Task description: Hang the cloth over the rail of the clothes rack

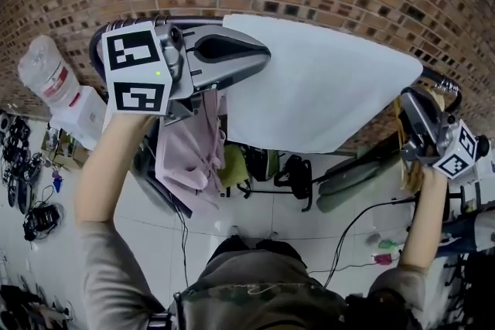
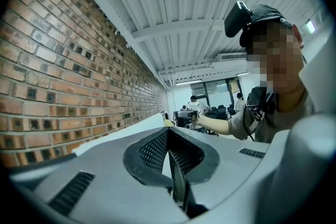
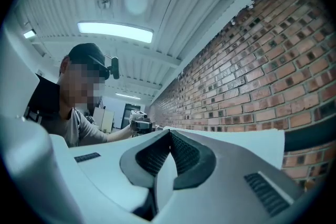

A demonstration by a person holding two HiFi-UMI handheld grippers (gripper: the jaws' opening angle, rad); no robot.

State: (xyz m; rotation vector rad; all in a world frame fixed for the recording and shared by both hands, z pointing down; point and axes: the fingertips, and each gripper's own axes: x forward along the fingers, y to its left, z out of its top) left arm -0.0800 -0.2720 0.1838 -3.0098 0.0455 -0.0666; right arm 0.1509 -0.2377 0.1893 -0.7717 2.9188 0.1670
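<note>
Cloth (image 1: 325, 81) spans from left tongs (image 1: 265, 56) to right tongs (image 1: 407, 98) (both clamped on it).

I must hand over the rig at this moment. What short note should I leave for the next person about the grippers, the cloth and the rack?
Left gripper: shut on one end of the white cloth.
Right gripper: shut on the other end.
Cloth: spread flat between them, at the black rail; I cannot tell if it rests on it. A pink garment hangs lower at the left.
Done: cloth lifted and spread at the rail.
Left: probably lower it until it hangs over the rail, then open both grippers.
</note>
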